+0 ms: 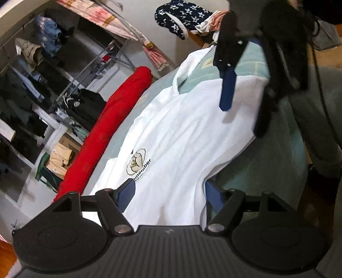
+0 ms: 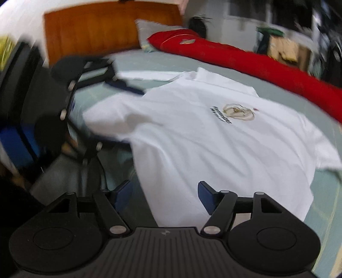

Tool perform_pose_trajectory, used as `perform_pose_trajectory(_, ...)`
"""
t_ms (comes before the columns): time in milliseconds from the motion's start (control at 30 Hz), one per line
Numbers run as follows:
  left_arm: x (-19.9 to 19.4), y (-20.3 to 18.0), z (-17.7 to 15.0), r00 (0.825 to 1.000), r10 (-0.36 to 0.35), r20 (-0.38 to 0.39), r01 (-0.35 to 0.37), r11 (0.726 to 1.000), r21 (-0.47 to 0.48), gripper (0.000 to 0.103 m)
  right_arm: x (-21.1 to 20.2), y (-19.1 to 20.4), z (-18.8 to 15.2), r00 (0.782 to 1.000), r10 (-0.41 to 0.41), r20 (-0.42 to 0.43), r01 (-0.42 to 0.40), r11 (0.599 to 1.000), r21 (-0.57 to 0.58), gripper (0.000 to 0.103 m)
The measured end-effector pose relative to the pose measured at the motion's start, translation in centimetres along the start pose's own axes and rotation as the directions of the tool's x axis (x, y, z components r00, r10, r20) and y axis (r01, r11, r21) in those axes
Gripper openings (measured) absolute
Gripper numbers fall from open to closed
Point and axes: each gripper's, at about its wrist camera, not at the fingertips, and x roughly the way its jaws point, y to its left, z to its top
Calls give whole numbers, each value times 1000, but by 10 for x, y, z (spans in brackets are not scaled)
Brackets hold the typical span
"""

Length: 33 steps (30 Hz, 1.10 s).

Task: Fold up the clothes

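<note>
A white polo shirt with a small chest logo lies spread flat on the bed. My left gripper is open, its blue pads apart just over the shirt's near edge. The right gripper hangs over the shirt's far right part in this view, one blue pad showing. In the right wrist view the shirt stretches ahead and my right gripper stands open over its near hem. The left gripper, blurred, straddles the shirt's left sleeve with its jaws apart.
The bed has a pale green sheet. A long red bolster lies along the shirt's far side. A wooden headboard stands behind. Shelves and racks of clothes and a dark star-print garment are beyond the bed.
</note>
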Motion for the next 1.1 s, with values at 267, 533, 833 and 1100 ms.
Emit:
perform_pose_trajectory(267, -9, 10, -2, 1000, -27, -13, 26, 996, -85, 74, 38, 35, 5, 990, -141, -18, 131, 957, -259, 32)
perform_pose_trajectory(533, -28, 46, -22, 976, -215, 24, 212, 930, -301, 74, 28, 19, 6, 987, 63, -148, -88, 981, -173, 17)
perform_pose_trajectory(833, 43, 70, -59, 971, -213, -105, 103, 775, -623, 69, 43, -32, 36, 994, -101, 42, 97, 992, 81, 41)
perform_pose_trajectory(1100, -6, 42, -112, 959, -206, -195, 33, 763, -646, 76, 29, -29, -28, 990, -138, -28, 140, 968, 210, 73)
